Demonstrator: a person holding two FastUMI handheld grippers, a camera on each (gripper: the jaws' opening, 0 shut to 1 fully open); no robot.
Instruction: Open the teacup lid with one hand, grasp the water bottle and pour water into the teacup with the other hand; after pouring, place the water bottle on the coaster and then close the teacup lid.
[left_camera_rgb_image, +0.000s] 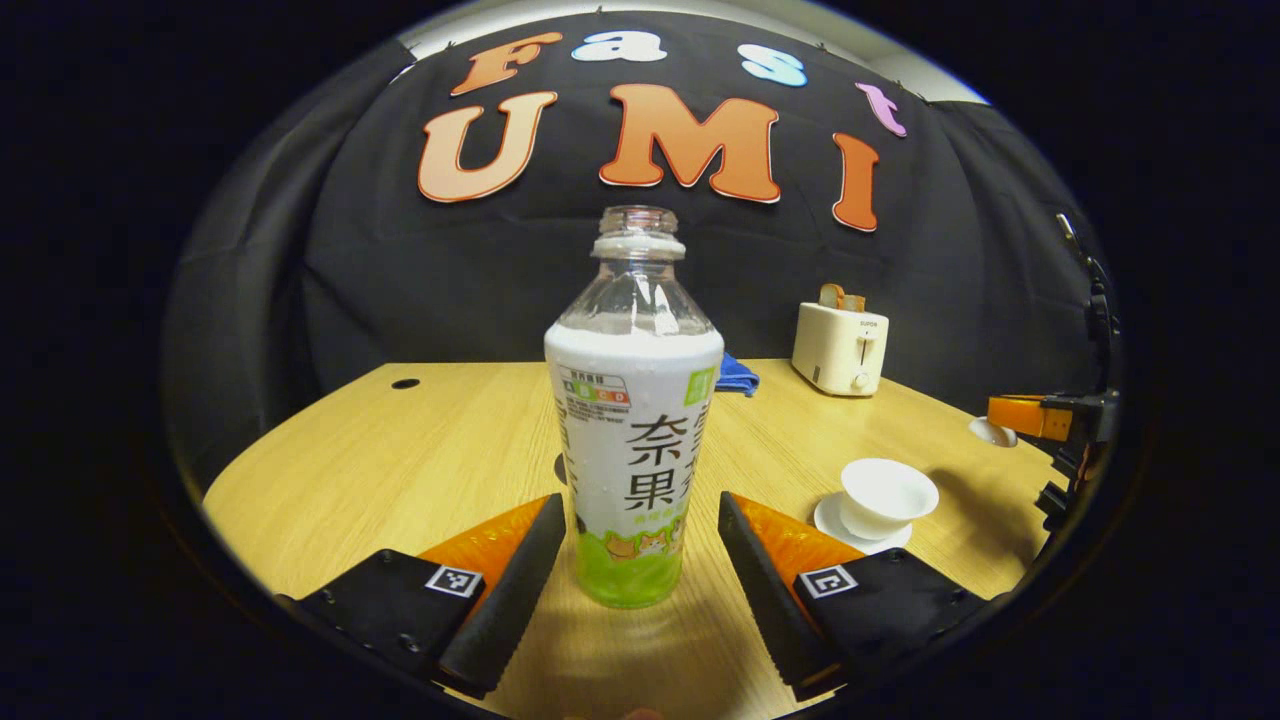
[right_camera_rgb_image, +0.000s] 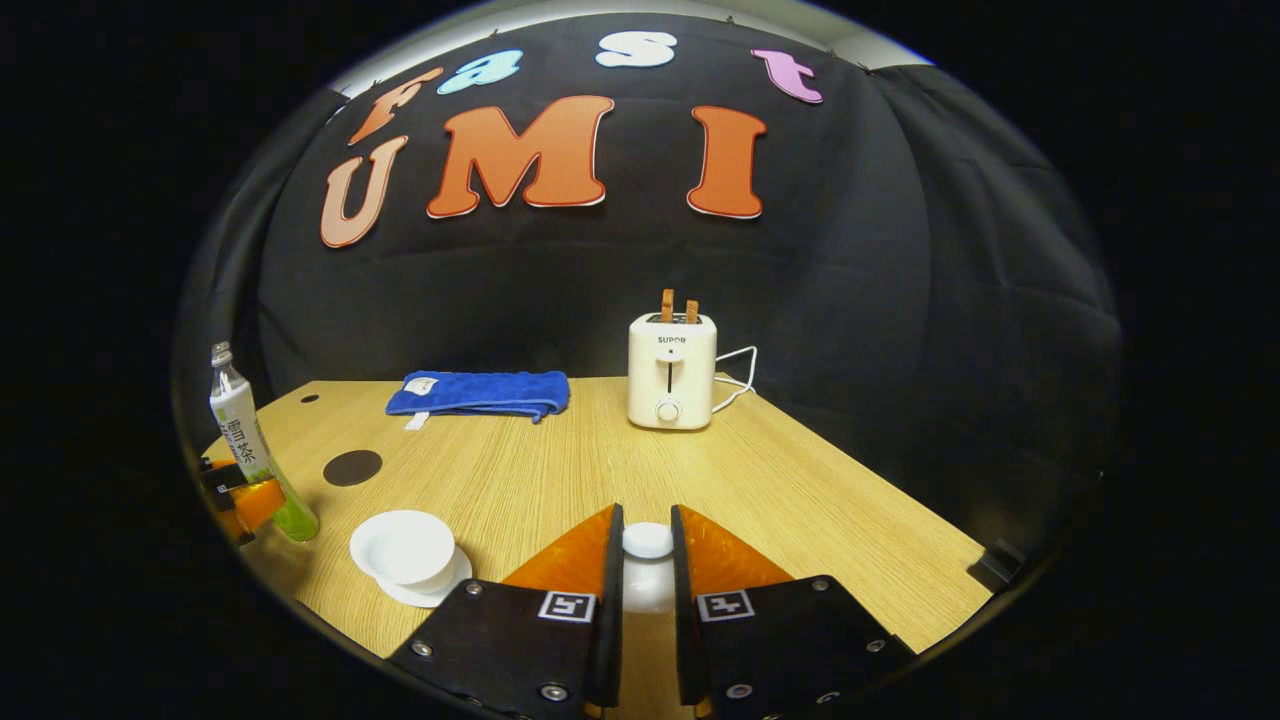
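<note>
The teacup (right_camera_rgb_image: 403, 548) sits uncovered on its saucer (right_camera_rgb_image: 440, 590) near the front edge of the wooden table (right_camera_rgb_image: 820, 500), and the right gripper (right_camera_rgb_image: 647, 560) is clenched on the white lid (right_camera_rgb_image: 648, 541), holding it off to the cup's side, toward the table's right edge. The water bottle (left_camera_rgb_image: 633, 420), capless and full to its shoulder, stands upright between the fingers of the left gripper (left_camera_rgb_image: 640, 560), which is spread wide with neither finger (left_camera_rgb_image: 505, 600) touching it. So the step in hand looks to be the grasp on the bottle. To do it well, I would close squarely on the labelled body, low enough that the fingers meet the straight wall and not the taper, and firmly but gently, since a thin plastic bottle with no cap will spill if squeezed hard. Lift straight up before swinging toward the cup, and keep the lid held well aside. The dark round coaster (right_camera_rgb_image: 352, 467) lies behind the bottle toward the table's left edge; a blue towel (right_camera_rgb_image: 480, 392) and a toaster (right_camera_rgb_image: 671, 370) stand along the back edge, well apart.
</note>
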